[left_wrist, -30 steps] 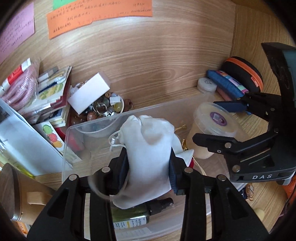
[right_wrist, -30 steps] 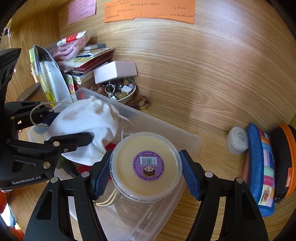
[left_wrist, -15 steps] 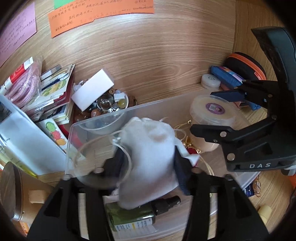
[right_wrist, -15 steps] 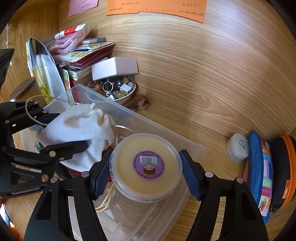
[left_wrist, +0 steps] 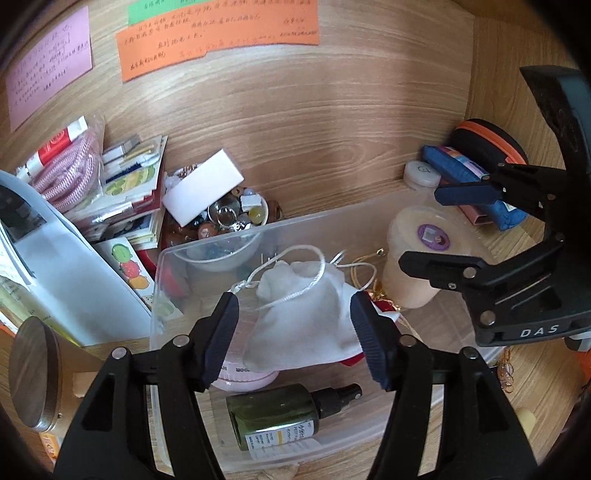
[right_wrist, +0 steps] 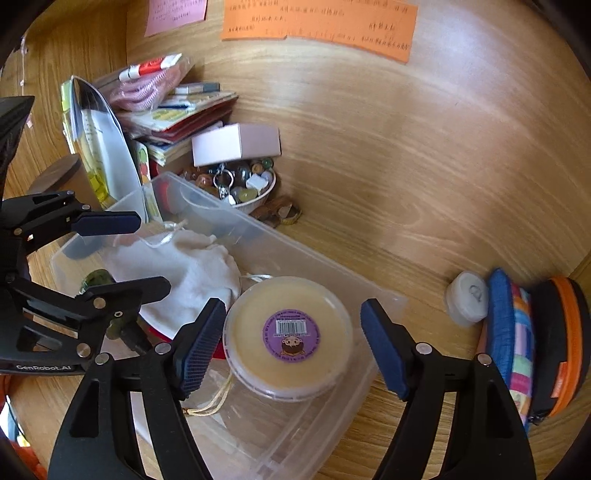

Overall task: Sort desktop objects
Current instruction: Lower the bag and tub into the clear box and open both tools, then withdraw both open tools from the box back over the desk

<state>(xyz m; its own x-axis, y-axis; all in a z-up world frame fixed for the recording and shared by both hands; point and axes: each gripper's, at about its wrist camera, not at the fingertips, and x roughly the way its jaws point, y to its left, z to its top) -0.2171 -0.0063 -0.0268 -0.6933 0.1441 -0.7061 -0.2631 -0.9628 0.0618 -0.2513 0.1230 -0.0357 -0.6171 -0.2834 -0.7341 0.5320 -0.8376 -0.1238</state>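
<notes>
- Both tongs have just been opening: our left tongs point(left_wrist: 294, 325) let go of the white pouch point(left_wrist: 303, 314), which now lies in the clear bin point(left_wrist: 369, 225).
- Our right tongs point(right_wrist: 291, 343) stand clear of the round tub point(right_wrist: 288, 336) (same bin).

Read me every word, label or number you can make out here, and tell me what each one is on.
"DAS": on the right gripper body.
"GenRobot.AI": on the left gripper body.
Orange note, pink note: handwriting, unreadable.
Purple sticker on the round tub: barcode, print too small.
Green spray bottle label: too small.
</notes>
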